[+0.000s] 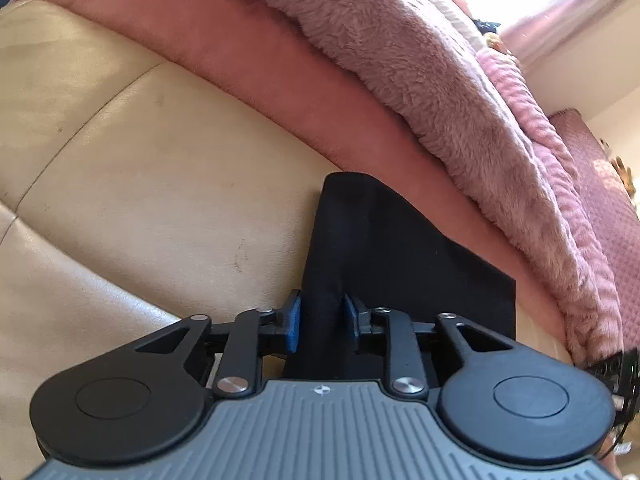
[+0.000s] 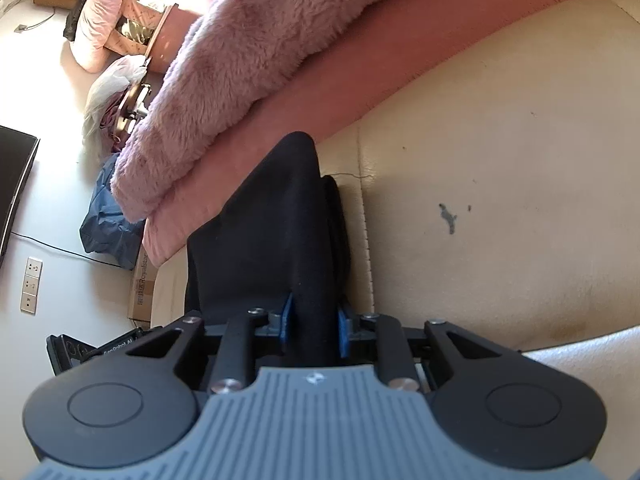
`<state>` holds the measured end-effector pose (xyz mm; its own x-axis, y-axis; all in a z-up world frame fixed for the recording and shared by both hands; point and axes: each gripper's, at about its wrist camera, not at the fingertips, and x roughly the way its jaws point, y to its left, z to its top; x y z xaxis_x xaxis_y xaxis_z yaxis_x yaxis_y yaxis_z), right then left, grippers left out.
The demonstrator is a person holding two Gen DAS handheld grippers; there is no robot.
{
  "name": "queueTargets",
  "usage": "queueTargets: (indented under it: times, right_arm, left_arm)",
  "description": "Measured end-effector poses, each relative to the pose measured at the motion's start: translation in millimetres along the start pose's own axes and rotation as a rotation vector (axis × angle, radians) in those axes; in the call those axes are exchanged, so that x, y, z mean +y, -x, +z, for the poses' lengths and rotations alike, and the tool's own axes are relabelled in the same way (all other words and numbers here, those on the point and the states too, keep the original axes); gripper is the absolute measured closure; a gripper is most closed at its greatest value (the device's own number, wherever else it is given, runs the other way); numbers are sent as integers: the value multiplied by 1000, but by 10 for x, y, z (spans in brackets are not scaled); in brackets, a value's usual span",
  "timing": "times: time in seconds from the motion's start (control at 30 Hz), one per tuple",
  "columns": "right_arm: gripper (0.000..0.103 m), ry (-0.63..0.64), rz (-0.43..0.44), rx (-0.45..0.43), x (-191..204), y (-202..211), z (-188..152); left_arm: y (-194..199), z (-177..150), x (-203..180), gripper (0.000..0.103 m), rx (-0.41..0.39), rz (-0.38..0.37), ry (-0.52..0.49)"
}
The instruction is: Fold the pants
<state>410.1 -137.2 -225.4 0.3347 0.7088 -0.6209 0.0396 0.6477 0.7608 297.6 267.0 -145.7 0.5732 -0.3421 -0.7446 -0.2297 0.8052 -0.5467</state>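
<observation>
The black pants lie on a cream leather cushion, their far edge against a pink cover. My left gripper is shut on a raised fold of the pants, blue pads on both sides of the cloth. In the right wrist view the pants rise in a bunched ridge from the same cream cushion. My right gripper is shut on that ridge. The cloth between the pads hides the fingertips' inner faces.
A fluffy pink blanket lies over a smooth pink cover just behind the pants. In the right wrist view the floor at left holds a blue bag, a cardboard box, a dark screen and wall sockets.
</observation>
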Motion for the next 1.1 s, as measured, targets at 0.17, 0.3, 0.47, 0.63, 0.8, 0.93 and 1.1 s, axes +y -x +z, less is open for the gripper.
queueTargets:
  times: [0.17,0.3,0.47,0.63,0.8,0.93,1.1]
  right_arm:
    - [71,86,-91,-35,181,186,-20]
    - [67,216,-140,-85,447,472,-47]
    - [50,464,-201,-214,1040,964,-218]
    - [21,672,-176,-385,1637,1573,-577]
    - [21,792,-175,-528,2010,2140,-1036]
    - [21,817,-210,-641,2101,2490,-1460]
    - [21,828,-255,-734,2071,2776,-1978]
  left_arm:
    - [255,-68,-188,62,-86,100,-66]
    - [585,-188,-538,61,-199,173,-195]
    - [1088,-393,-1169,58,-342,233,-380]
    - [1609,-690,-1735,24,-506,268,-552]
    - [2083,-1162,-2110,0,-652,289,-682]
    - [2400,-1498,-2222,0,-713,283,-664]
    - [2565,-1852,-2297,0,-743,290,-607]
